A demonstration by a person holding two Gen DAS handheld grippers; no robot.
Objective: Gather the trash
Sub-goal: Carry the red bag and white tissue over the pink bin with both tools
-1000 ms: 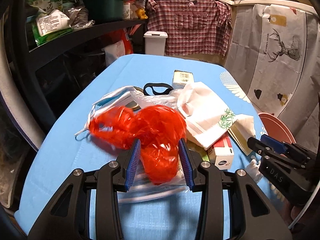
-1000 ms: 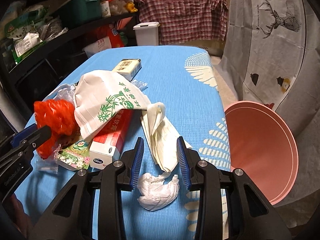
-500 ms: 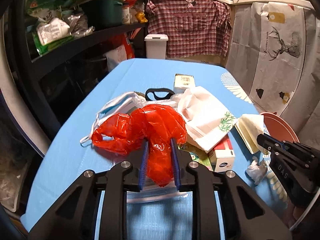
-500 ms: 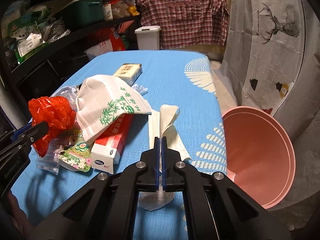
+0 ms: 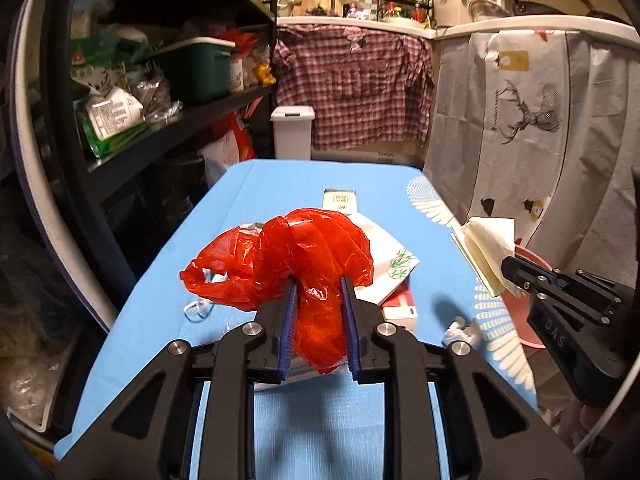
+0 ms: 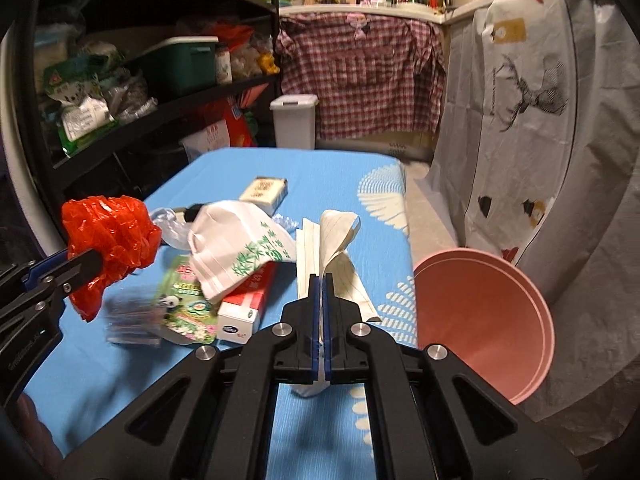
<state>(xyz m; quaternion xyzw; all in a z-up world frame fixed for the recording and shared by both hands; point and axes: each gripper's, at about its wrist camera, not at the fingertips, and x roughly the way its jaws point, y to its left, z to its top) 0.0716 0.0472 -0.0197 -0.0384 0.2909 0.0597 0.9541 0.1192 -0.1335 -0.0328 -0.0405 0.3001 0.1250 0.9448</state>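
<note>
My left gripper [image 5: 319, 286] is shut on a crumpled red plastic bag [image 5: 304, 248], which hangs clear above the blue-clothed table [image 5: 280, 184]. In the right wrist view the same red bag [image 6: 108, 236] bulges from the left gripper [image 6: 96, 258] at the left edge. My right gripper [image 6: 322, 280] is shut on a folded cream lined paper [image 6: 336, 236], raised off the table. The left wrist view shows the right gripper [image 5: 510, 268] holding that paper [image 5: 486, 248] at the right. A crumpled white tissue [image 5: 462, 330] lies on the cloth below.
On the table lie a white bamboo-print bag [image 6: 240, 240], a red and white box [image 6: 248, 304], a panda wrapper [image 6: 184, 304], a small carton [image 6: 266, 190] and a face mask [image 5: 198, 310]. A pink basin [image 6: 480, 312] sits off the table's right edge. Dark shelves [image 5: 168, 128] line the left.
Both grippers closed, the left on the red bag and the right on the folded paper, then both rose, lifting bag and paper off the table. The tissue stayed on the cloth.
</note>
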